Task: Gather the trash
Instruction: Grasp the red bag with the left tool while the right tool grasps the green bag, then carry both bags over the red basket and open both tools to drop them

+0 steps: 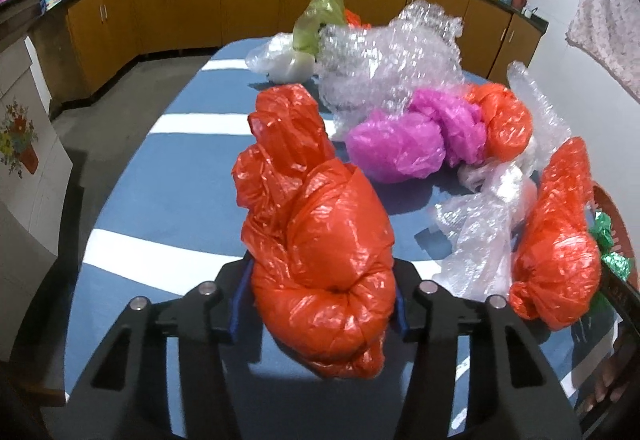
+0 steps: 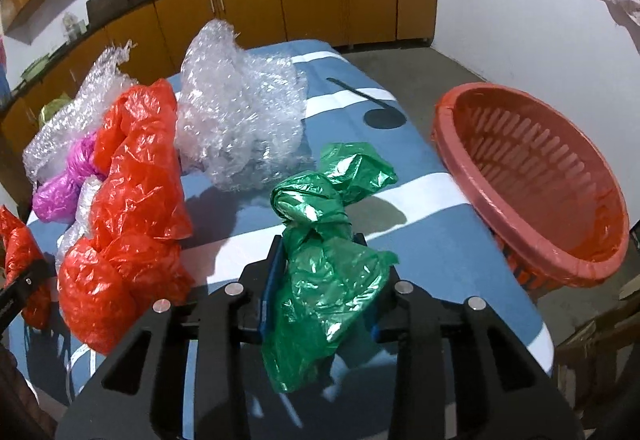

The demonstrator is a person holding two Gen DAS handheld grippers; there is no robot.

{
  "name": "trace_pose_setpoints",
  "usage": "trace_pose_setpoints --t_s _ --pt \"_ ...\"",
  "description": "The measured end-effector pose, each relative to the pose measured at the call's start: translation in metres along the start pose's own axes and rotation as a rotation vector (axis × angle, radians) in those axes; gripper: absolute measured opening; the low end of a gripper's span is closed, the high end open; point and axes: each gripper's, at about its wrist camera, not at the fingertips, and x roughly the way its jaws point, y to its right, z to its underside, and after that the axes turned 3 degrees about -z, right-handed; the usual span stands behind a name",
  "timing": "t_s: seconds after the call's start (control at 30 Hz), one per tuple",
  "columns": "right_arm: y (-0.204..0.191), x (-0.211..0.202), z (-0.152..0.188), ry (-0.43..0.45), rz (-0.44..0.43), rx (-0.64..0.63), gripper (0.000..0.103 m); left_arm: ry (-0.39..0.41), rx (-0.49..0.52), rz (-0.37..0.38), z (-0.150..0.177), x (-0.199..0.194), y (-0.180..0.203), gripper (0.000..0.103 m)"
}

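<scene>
My left gripper point(image 1: 320, 292) is shut on a knotted orange plastic bag point(image 1: 316, 240), held above the blue striped table point(image 1: 168, 175). My right gripper point(image 2: 320, 272) is shut on a crumpled green plastic bag point(image 2: 324, 260), held just above the table point(image 2: 436, 240). A red plastic basket point(image 2: 536, 179) stands tilted off the table's right edge, to the right of the right gripper. Its inside looks empty. The left gripper's orange bag also shows at the far left of the right wrist view point(image 2: 20, 256).
More trash lies on the table: another orange bag point(image 2: 132, 199), a pink bag point(image 1: 412, 135), bubble wrap point(image 2: 240, 111), clear plastic point(image 1: 476, 236), and a white and green bag point(image 1: 308, 35) at the far end. Wooden cabinets point(image 1: 240, 7) run behind.
</scene>
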Motion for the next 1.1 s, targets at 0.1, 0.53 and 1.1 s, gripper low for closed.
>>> trace_pose_setpoints --t_s 0.1,0.53,1.1 --pt "0.006 -0.012 -0.001 0.026 -0.003 0.005 0.035 0.04 0.013 0.019 -0.002 -0.015 0.001 0.051" --pt "0.059 -0.079 -0.014 0.183 0.063 0.018 0.035 0.17 0.177 0.212 -0.014 -0.088 0.075 0.051" --pt "0.177 -0.109 -0.051 0.255 0.215 0.162 0.035 0.158 0.542 0.547 -0.029 -0.077 0.319 0.051"
